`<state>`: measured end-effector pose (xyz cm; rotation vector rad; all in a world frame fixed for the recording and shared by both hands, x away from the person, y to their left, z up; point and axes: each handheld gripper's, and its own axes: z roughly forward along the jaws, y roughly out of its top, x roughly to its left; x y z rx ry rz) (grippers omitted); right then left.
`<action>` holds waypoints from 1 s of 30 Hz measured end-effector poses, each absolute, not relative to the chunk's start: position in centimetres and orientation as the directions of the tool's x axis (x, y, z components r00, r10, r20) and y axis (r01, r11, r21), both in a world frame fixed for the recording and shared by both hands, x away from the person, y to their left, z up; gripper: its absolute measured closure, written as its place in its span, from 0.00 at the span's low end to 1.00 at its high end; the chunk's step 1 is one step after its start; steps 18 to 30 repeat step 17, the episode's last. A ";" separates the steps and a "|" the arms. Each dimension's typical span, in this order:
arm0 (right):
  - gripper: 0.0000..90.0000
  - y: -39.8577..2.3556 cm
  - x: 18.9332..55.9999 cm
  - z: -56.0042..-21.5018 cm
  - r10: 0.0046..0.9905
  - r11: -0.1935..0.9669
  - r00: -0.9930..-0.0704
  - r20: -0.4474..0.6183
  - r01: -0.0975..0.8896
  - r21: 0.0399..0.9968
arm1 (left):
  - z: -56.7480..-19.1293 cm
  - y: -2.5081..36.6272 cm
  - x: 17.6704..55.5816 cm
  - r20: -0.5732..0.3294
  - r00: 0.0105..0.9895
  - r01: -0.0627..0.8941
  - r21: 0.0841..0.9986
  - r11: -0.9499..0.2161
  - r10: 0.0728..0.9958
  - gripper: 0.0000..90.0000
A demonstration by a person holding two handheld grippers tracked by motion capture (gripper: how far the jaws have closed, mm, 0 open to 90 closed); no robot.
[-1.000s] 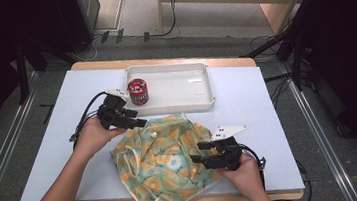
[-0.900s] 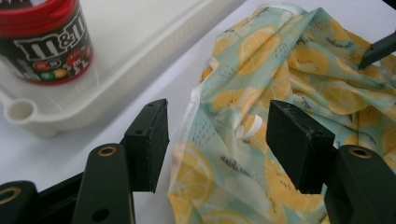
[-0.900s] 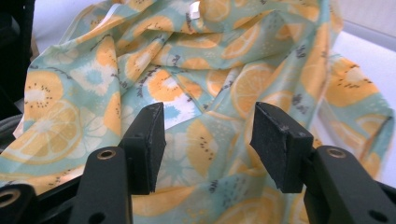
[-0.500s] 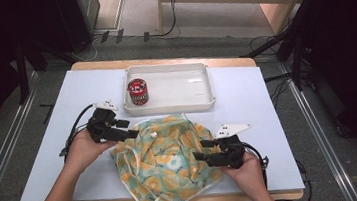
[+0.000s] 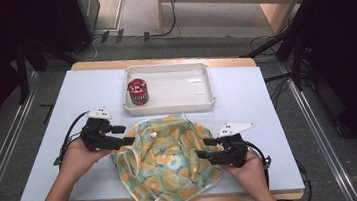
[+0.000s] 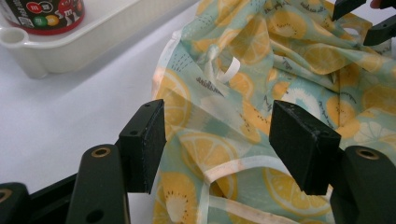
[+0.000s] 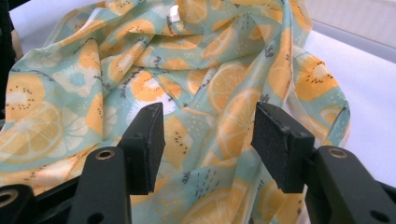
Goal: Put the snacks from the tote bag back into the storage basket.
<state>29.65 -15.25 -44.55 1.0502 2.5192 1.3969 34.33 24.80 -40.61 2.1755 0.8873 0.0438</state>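
My right tool (image 5: 206,148) and my left tool (image 5: 125,135) both stand with jaws apart over the crumpled citrus-print cloth (image 5: 168,162), gripping nothing, at the table's (image 5: 56,108) near edge. Beyond the cloth, a white tray (image 5: 184,82) holds a red can (image 5: 138,91).

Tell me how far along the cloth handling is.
Early. The citrus-print cloth lies crumpled on the table, nothing folded or spread. The left gripper and right gripper both sit open over its edges, gripping nothing. Grasping and straightening remain. The candy can stands in the tray.
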 end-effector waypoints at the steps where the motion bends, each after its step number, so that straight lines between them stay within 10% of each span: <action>1: 0.50 -15.2 29.7 -44.6 0.597 0.351 -0.763 0.250 0.528 0.773 | -40.7 24.9 34.3 -0.240 0.757 0.581 0.671 -0.460 0.607 0.41; 30: 0.49 -15.0 29.8 -44.6 0.592 0.358 -0.765 0.253 0.531 0.768 | -41.0 25.5 34.4 -0.258 0.740 0.603 0.665 -0.441 0.622 0.40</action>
